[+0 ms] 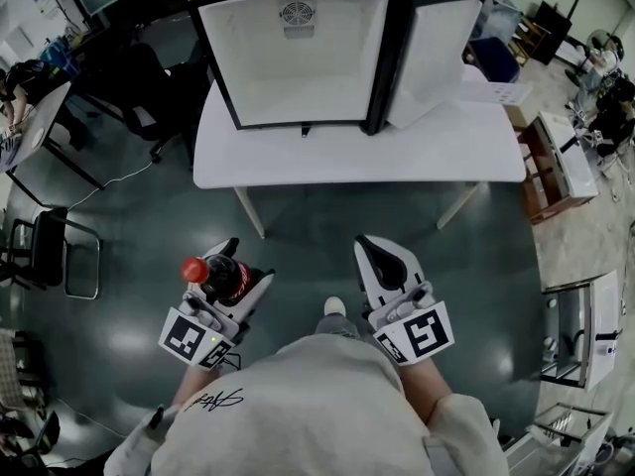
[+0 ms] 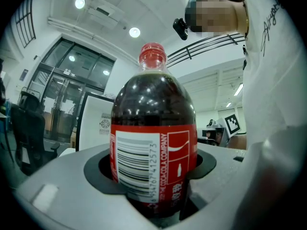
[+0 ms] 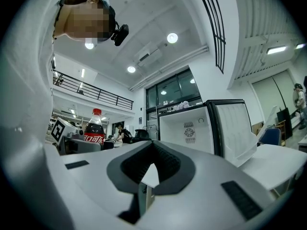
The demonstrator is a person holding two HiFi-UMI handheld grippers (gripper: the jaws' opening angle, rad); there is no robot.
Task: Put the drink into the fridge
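Left gripper (image 1: 243, 271) has its jaws clamped tight on the cola bottle (image 2: 153, 143), squeezing it around the label, red cap up. Right gripper (image 1: 378, 252) has its jaws pressed together with nothing in them. Both are held close to the person, well short of the white table (image 1: 347, 157), where the fridge (image 1: 298, 58) stands with its door wide open.
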